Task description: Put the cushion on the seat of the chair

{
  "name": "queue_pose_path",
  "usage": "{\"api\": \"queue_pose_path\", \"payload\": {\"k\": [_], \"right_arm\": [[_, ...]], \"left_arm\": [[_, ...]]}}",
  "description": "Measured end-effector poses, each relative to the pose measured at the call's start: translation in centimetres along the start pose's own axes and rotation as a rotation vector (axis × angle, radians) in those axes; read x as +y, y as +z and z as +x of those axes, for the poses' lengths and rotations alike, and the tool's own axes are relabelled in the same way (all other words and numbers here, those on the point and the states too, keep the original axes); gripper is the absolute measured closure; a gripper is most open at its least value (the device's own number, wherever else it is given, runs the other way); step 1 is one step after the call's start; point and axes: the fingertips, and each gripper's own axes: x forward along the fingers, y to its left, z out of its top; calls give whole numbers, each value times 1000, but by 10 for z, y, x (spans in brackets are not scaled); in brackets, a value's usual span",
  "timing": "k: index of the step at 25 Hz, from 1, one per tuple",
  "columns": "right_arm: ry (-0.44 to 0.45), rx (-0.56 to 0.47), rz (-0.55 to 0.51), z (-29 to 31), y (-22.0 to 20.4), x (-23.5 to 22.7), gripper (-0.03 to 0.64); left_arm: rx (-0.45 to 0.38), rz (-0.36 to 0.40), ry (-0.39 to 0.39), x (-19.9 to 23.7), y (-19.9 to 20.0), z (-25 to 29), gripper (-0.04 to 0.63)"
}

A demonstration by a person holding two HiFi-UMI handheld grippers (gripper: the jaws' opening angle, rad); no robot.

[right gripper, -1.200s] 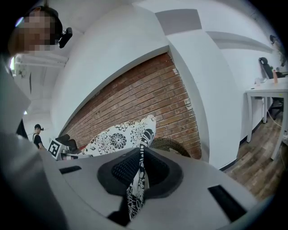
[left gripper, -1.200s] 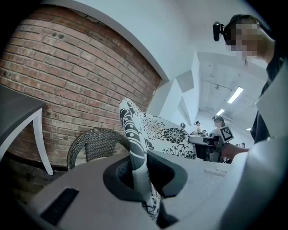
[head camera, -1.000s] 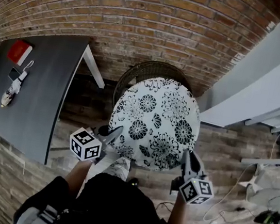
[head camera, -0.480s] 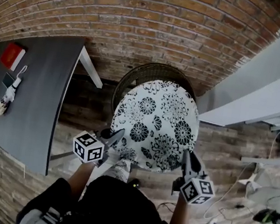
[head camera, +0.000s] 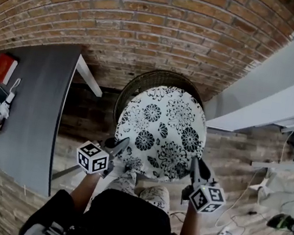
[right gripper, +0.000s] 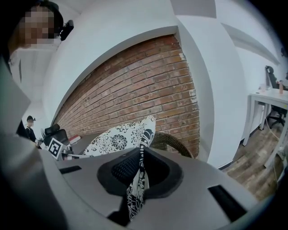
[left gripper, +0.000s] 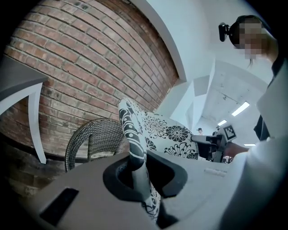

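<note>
Placing step, by the look of it: left gripper (head camera: 117,145) and right gripper (head camera: 194,167) each clamp the cushion's (head camera: 161,130) near edge, mid-frame above the chair (head camera: 141,79); next move needs lowering it flat onto the seat.

The cushion (head camera: 160,130) is held over the wicker chair (head camera: 158,76) between the left gripper (head camera: 122,142) and the right gripper (head camera: 194,163); a table (head camera: 35,97) is placed to the left, a brick wall (head camera: 150,21) behind.

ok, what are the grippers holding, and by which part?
Both hold the floral cushion by its rim: left gripper shut on the near-left edge, right gripper on the near-right edge.
</note>
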Motion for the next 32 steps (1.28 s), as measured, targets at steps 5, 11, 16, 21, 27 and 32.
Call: {"api": "queue_pose_path", "payload": {"k": [5, 11, 16, 21, 27, 32], "right_arm": [[10, 18, 3, 13, -1, -8, 594], [44, 57, 21, 31, -10, -24, 594], [79, 106, 17, 51, -17, -42, 594], [108, 143, 3, 70, -23, -53, 594], [130, 175, 5, 90, -35, -63, 594], [128, 198, 3, 103, -44, -69, 594]], "left_arm": [[12, -9, 16, 6, -2, 11, 584], [18, -28, 40, 13, -10, 24, 584], [27, -70, 93, 20, -26, 40, 584], [28, -122, 138, 29, -44, 52, 584], [20, -180, 191, 47, -61, 63, 584], [39, -197, 204, 60, -77, 76, 584]]}}
